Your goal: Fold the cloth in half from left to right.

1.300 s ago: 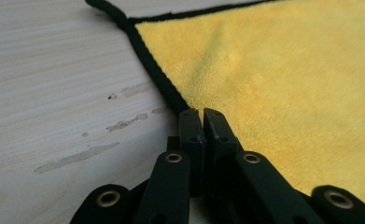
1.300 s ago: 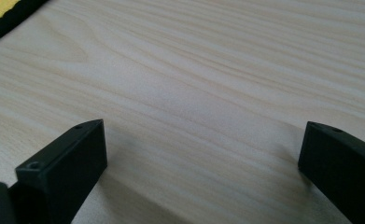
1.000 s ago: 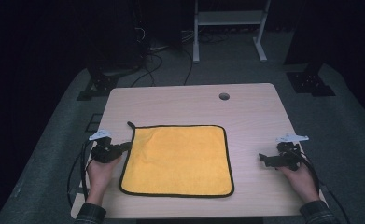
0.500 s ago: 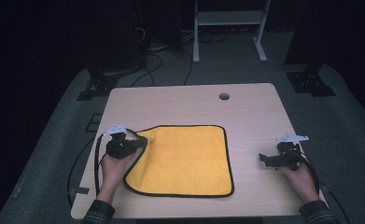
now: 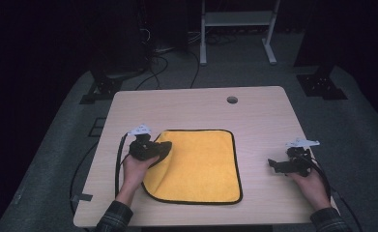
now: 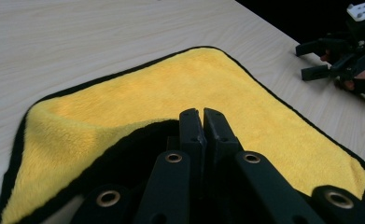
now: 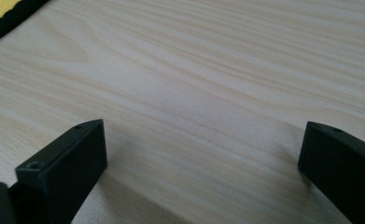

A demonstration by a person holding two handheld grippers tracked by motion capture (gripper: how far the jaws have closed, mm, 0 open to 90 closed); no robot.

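Note:
A yellow cloth with a black hem point(image 5: 201, 164) lies on the light wooden table point(image 5: 191, 108). Its left side is lifted and curls inward. My left gripper point(image 5: 163, 147) sits over the cloth's far left part and is shut on the raised black-hemmed edge; in the left gripper view the jaws point(image 6: 202, 114) are pressed together with the cloth point(image 6: 180, 88) spread beyond them. My right gripper point(image 5: 272, 164) rests on bare wood to the right of the cloth, open and holding nothing point(image 7: 203, 144). It also appears far off in the left gripper view point(image 6: 318, 58).
A small round hole point(image 5: 232, 100) sits near the table's far edge. A black cable point(image 5: 118, 169) trails from the left gripper along the table's left side. Behind the table, on the dark floor, stand a white frame point(image 5: 235, 29) and black stands.
My left gripper moved from the table's left edge onto the cloth's far left corner, shut on it, and drew it rightward, lifting the cloth's left side. The right gripper stayed still.

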